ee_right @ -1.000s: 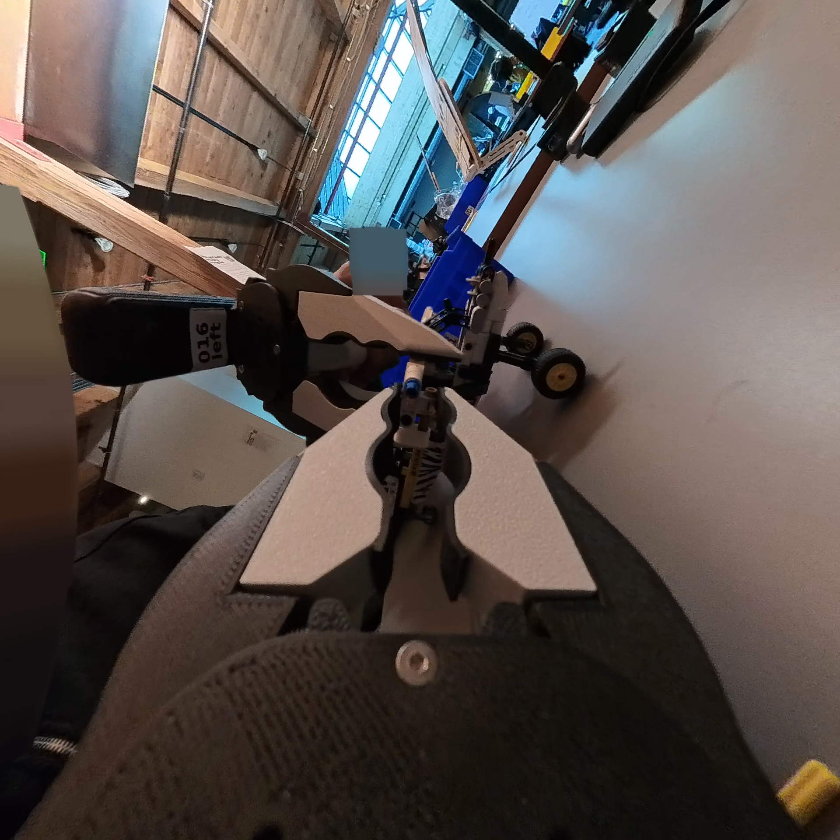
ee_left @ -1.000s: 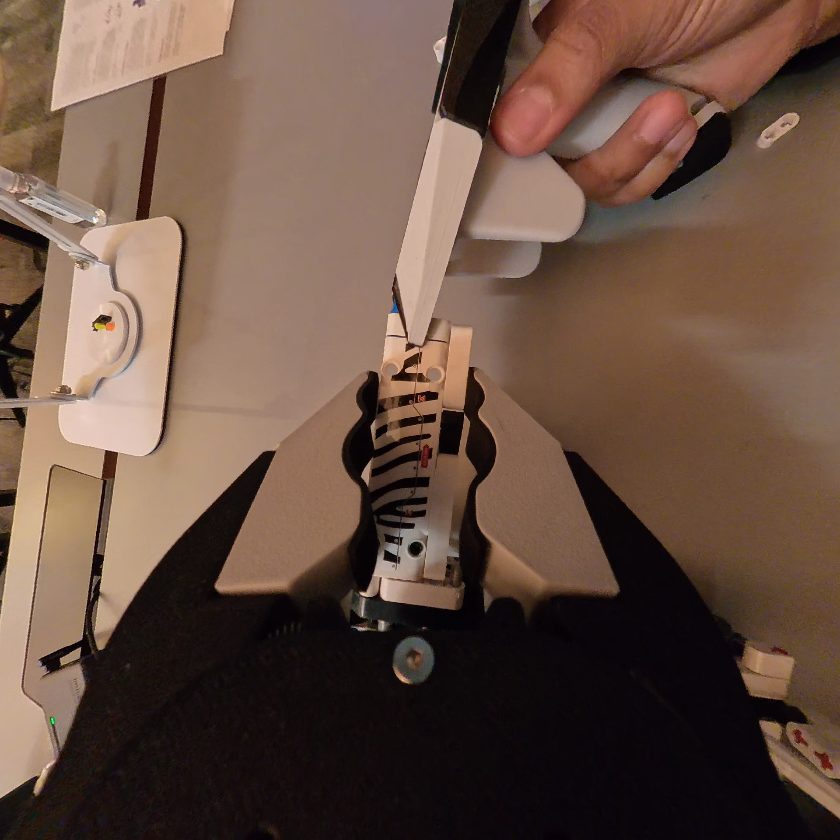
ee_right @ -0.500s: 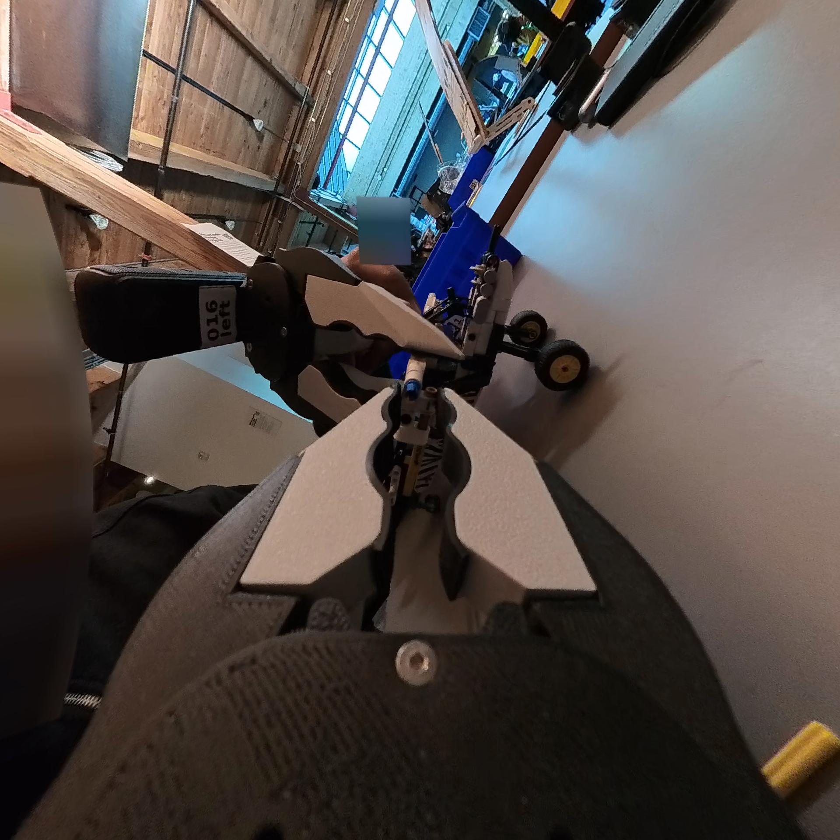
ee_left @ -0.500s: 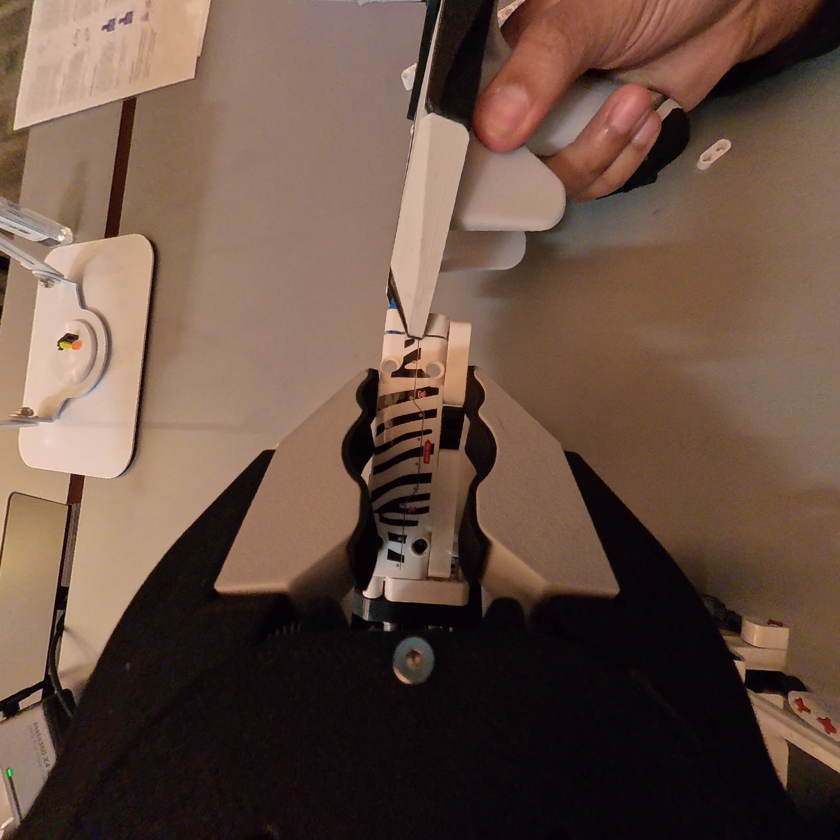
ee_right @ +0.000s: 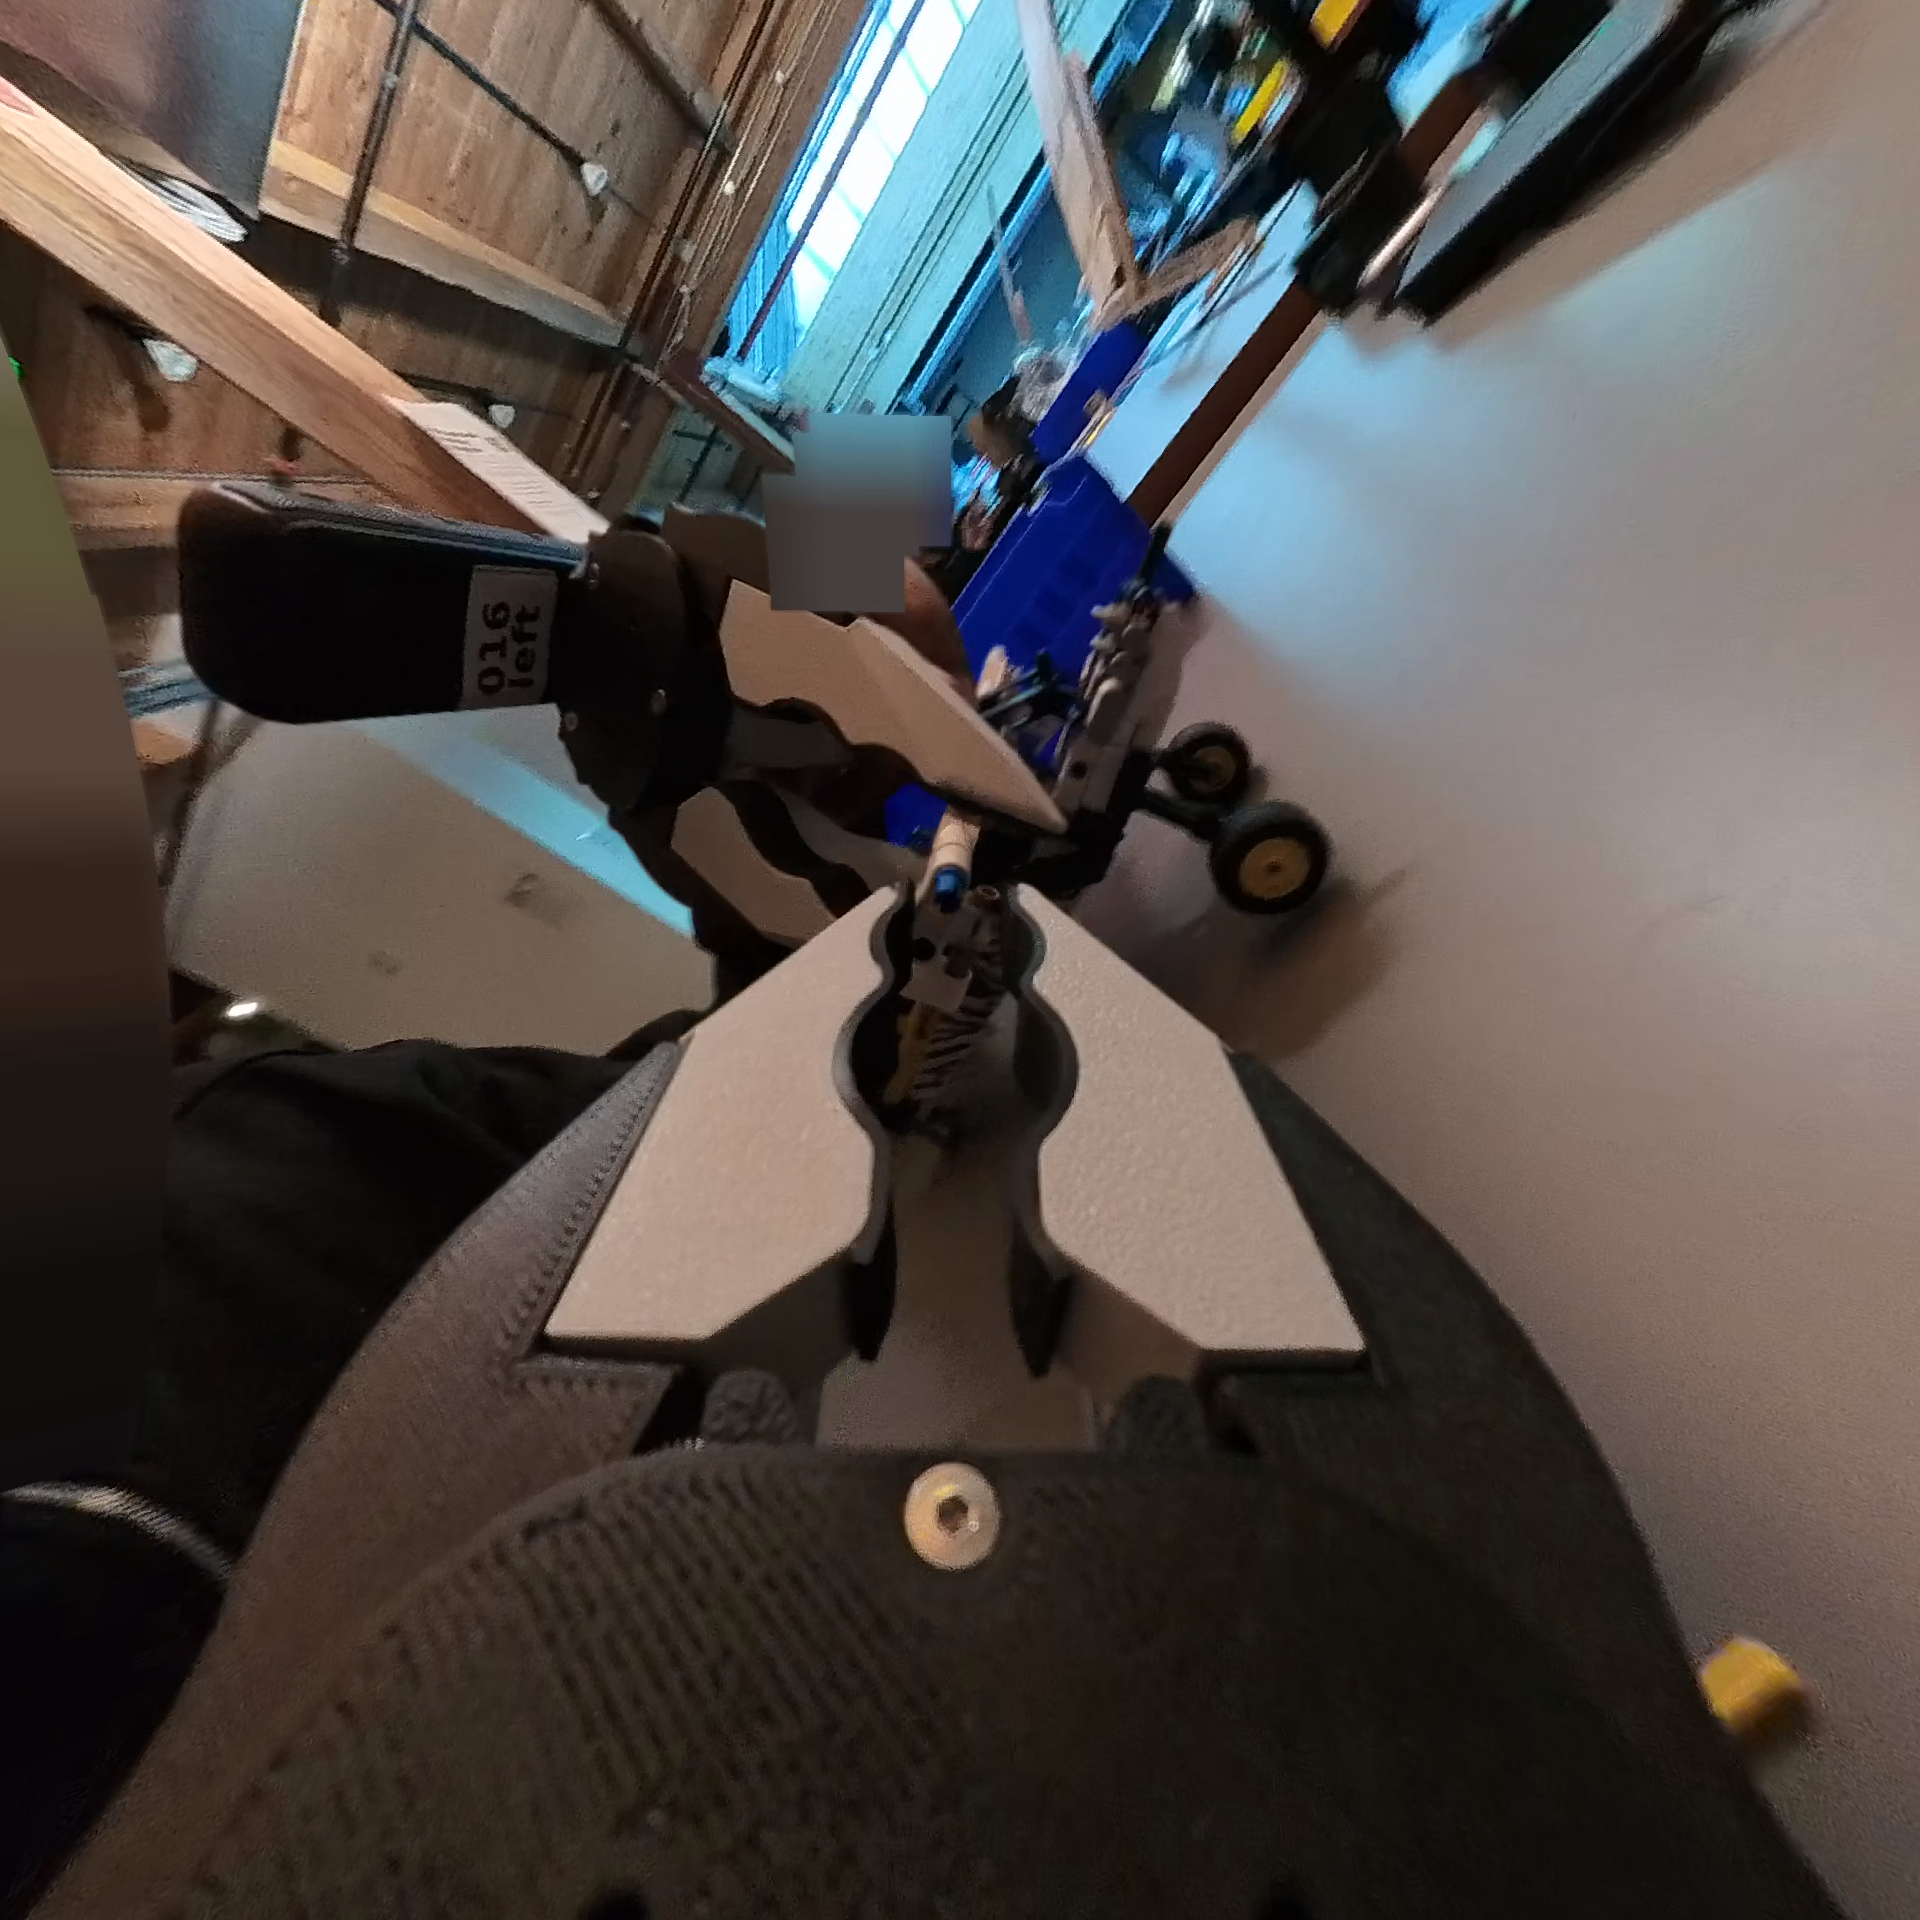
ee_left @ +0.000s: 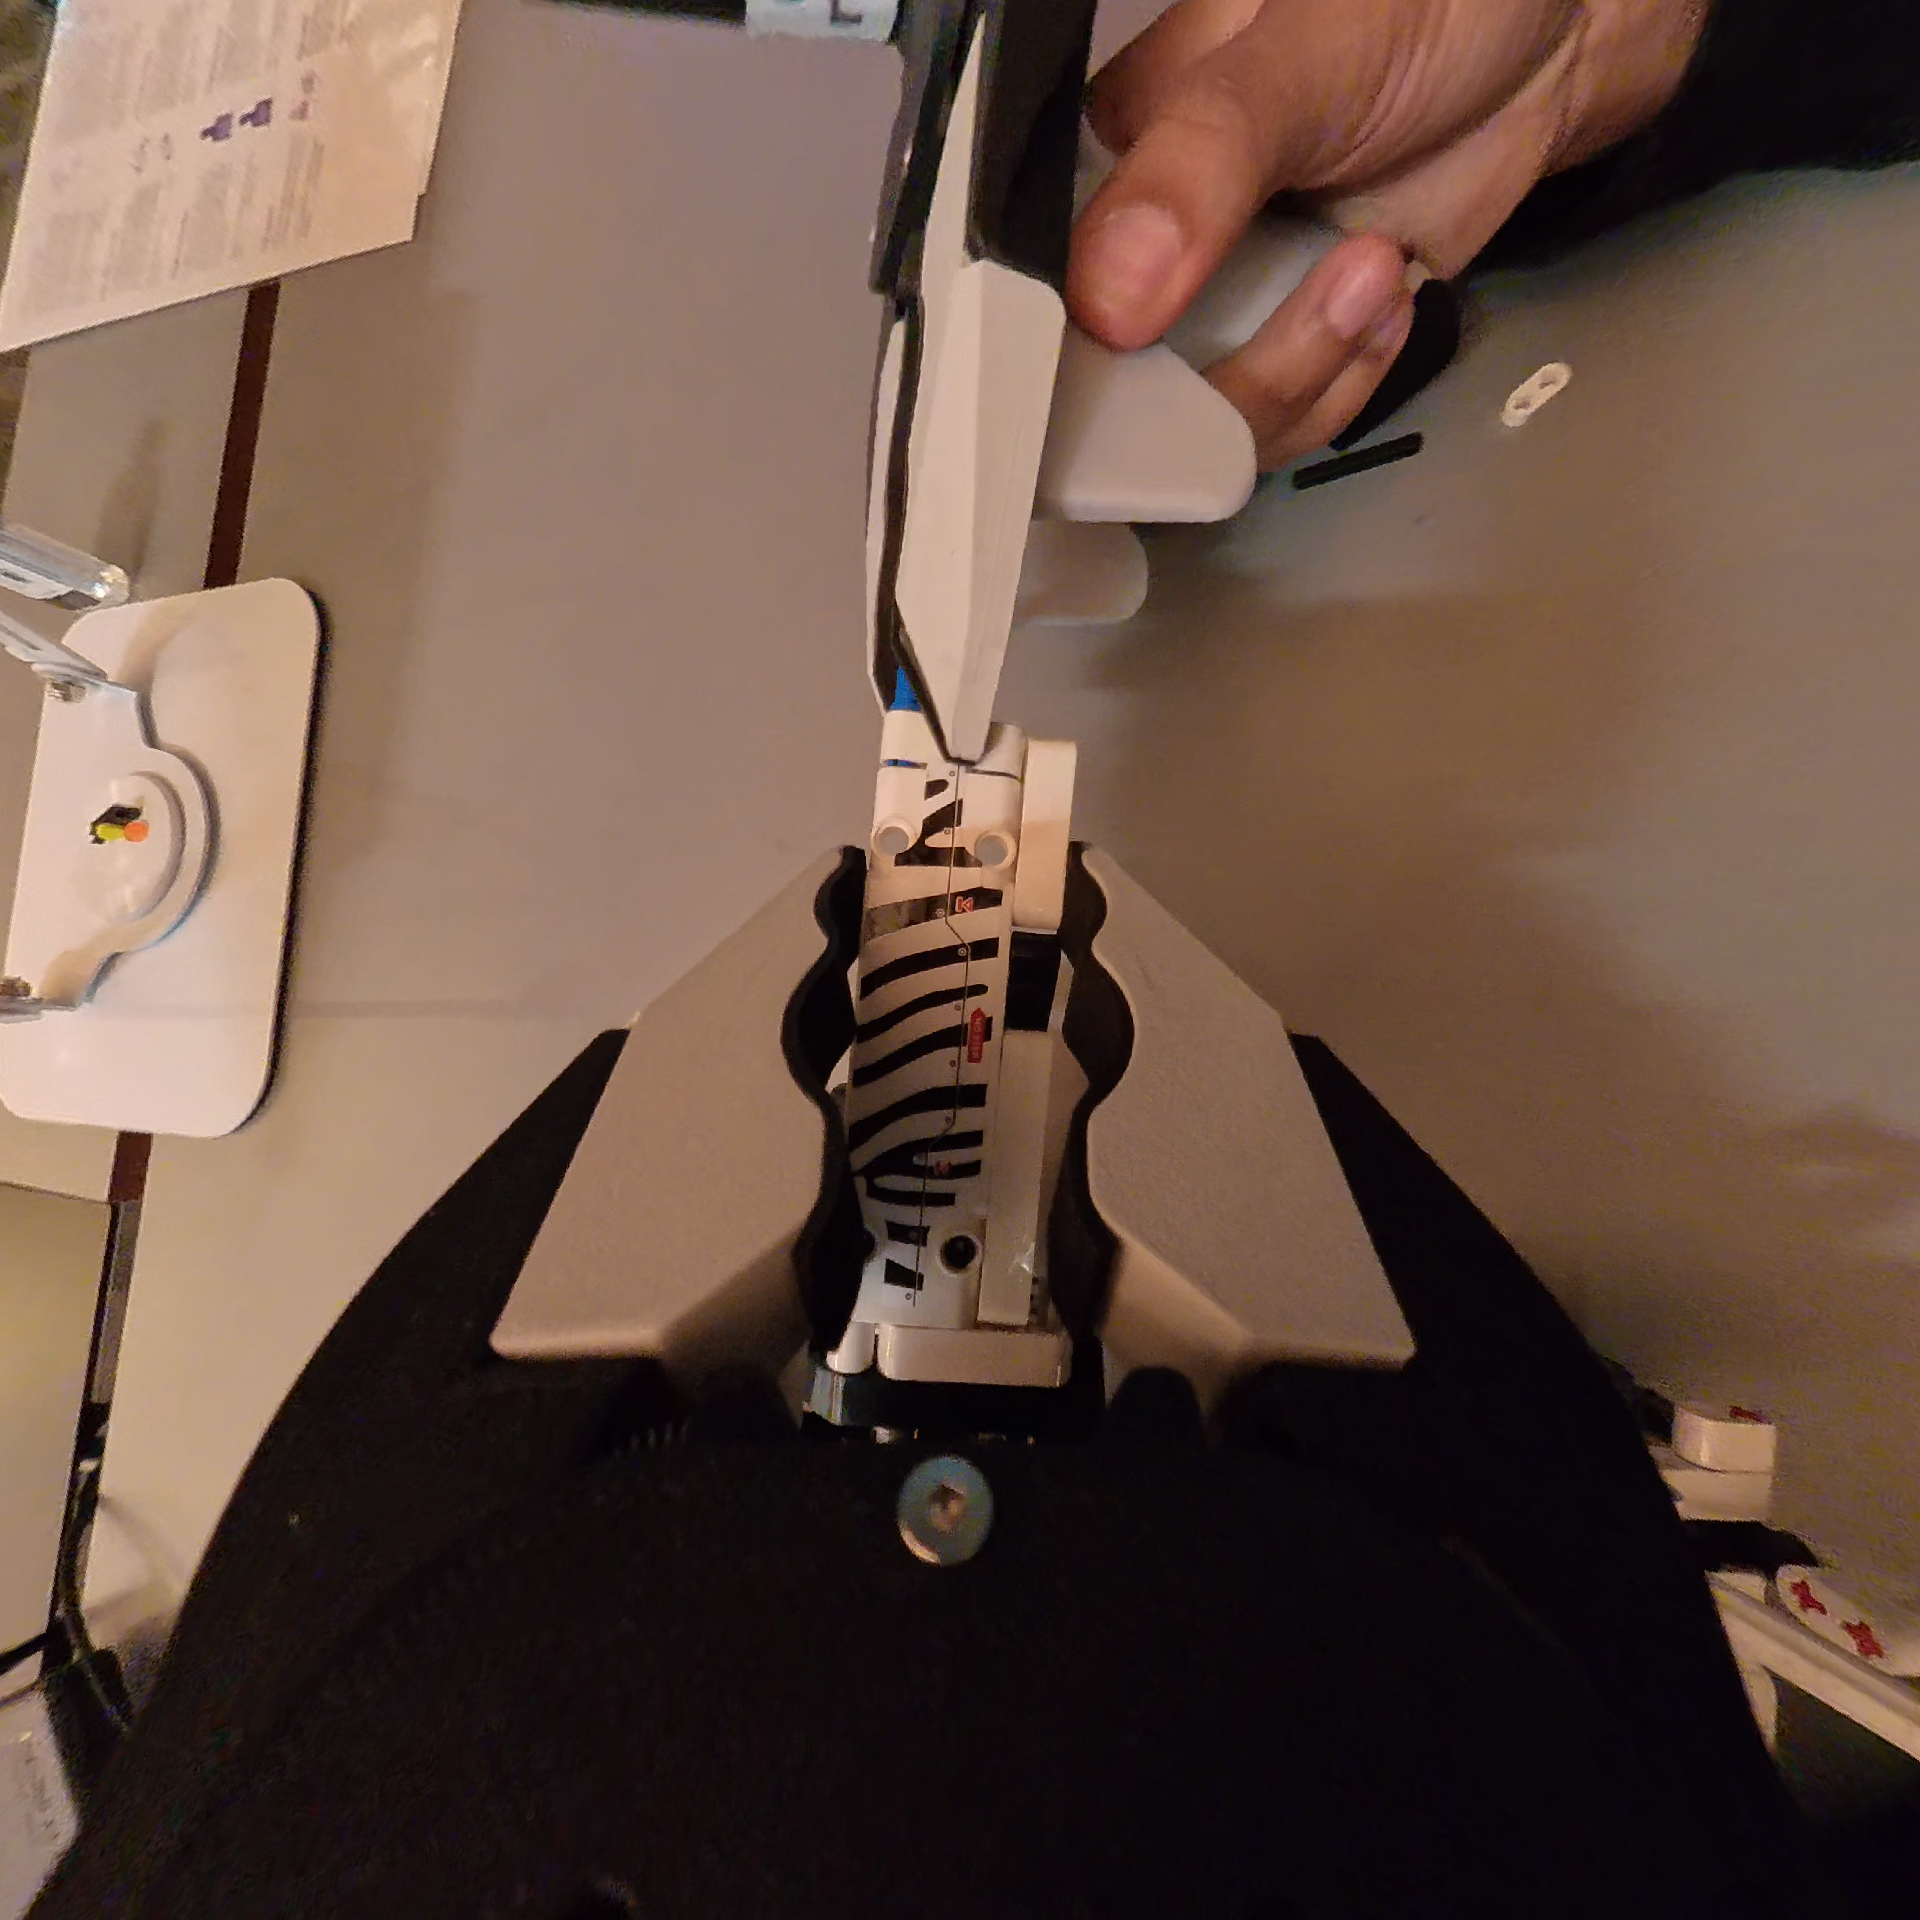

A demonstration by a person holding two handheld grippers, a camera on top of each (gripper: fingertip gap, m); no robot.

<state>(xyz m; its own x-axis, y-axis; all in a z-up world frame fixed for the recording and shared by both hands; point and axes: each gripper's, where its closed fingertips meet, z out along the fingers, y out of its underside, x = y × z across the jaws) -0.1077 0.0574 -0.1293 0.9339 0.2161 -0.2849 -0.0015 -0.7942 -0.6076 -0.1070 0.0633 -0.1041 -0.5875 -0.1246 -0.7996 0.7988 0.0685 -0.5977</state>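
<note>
— Grey table [ee_left: 623, 520] lying underneath. Left gripper [ee_left: 966, 857] clamping the striped toy [ee_left: 925, 1039] by its flanks, just over it.
— Right gripper [ee_right: 958, 899] pinching the front end, beside the blue pin [ee_right: 943, 883]?
— Looking so. Probably feeling light, stiff, prone to snapping apart; gripping the solid body, not the wheels [ee_right: 1270, 857].

printed sheet [ee_left: 218, 156] at table's [ee_left: 623, 520] far-left corner | white stand base [ee_left: 156, 862] on left edge | small white link piece [ee_left: 1536, 393], black rod [ee_left: 1356, 460] far right | yellow brick [ee_right: 1754, 1685] near edge
</note>
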